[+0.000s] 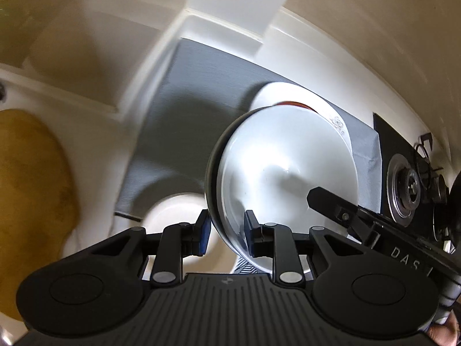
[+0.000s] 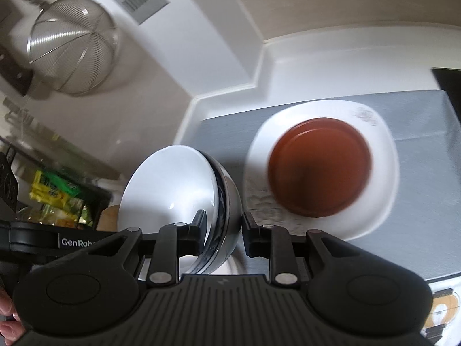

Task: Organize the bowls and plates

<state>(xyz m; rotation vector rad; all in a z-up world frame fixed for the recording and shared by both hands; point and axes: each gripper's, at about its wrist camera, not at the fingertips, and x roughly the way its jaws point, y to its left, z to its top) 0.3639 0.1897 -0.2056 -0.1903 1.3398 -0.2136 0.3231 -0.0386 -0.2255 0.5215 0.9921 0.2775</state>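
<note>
A white bowl (image 1: 288,173) with a dark-striped outside (image 2: 173,184) hangs tilted above the counter, held from two sides. My left gripper (image 1: 227,230) is shut on its rim, one finger inside and one outside. My right gripper (image 2: 224,230) is shut on the opposite wall; one of its fingers (image 1: 325,199) reaches into the bowl in the left wrist view. Just beyond the bowl, a white plate (image 2: 374,201) carrying a brown dish (image 2: 319,170) lies on a grey mat (image 2: 426,173). Only the plate's far rim (image 1: 288,95) shows in the left wrist view.
Another white bowl (image 1: 173,216) sits below my left gripper on the mat (image 1: 196,115). A stove burner (image 1: 403,190) lies to the right and a wooden board (image 1: 28,187) to the left. A metal strainer (image 2: 75,46) hangs on the wall, with snack packets (image 2: 57,199) below it.
</note>
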